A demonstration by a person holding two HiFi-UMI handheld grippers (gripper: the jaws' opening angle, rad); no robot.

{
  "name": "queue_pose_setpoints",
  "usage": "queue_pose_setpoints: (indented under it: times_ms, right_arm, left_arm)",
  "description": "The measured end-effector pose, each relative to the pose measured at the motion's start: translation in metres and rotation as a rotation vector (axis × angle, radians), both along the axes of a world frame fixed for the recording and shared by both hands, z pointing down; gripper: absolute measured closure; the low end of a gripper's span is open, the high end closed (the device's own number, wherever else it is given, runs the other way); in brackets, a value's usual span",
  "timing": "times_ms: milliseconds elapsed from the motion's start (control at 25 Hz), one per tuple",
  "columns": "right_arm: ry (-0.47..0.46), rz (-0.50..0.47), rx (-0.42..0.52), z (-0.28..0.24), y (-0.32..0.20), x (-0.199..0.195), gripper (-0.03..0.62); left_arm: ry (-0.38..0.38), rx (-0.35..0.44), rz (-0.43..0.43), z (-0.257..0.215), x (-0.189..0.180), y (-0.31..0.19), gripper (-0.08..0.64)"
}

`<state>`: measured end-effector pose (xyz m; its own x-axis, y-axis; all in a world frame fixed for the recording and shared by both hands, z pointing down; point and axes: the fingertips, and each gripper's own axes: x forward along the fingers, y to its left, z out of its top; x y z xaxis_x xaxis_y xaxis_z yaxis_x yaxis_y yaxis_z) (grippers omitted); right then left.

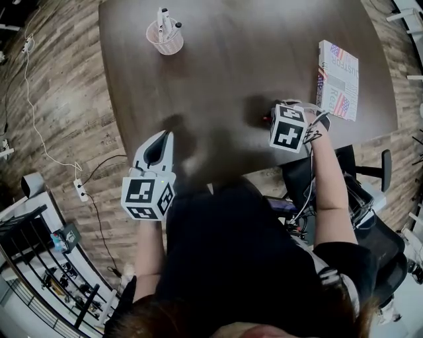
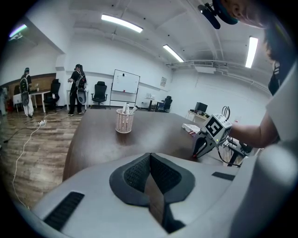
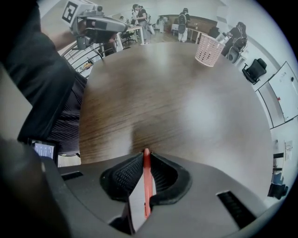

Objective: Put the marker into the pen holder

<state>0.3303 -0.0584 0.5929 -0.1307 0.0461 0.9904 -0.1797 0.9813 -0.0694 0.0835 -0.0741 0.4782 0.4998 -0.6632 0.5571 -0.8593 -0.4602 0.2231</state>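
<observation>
My right tongs (image 3: pixel 145 160) pinch a red marker (image 3: pixel 146 186) between their pads, its tip poking just past them, pointing down at the brown table (image 3: pixel 186 107). My left tongs (image 2: pixel 150 160) are pressed together with nothing in them. Only the right gripper view shows the marker plainly — in the head view the square-marked cube (image 1: pixel 287 129) covers those jaws. The head view shows the mesh pen holder (image 1: pixel 164 41) well apart, at the table's far side — white markers (image 1: pixel 163 20) stand in it.

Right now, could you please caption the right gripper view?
Right gripper shut on a red marker over the table, pen holder beyond.
</observation>
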Motion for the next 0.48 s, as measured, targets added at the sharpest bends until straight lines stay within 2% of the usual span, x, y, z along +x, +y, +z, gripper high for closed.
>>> queue_pose_setpoints:
  times_ms: [240, 480]
  right_arm:
    - [0.006, -0.023, 0.038, -0.004, 0.003, -0.004, 0.526]
    - [-0.038, -0.029, 0.081, -0.023, 0.005, -0.034, 0.528]
  left_arm:
    - [-0.004, 0.009, -0.01, -0.002, -0.005, 0.004, 0.532]
    - [0.005, 0.018, -0.011, -0.006, -0.021, 0.005, 0.532]
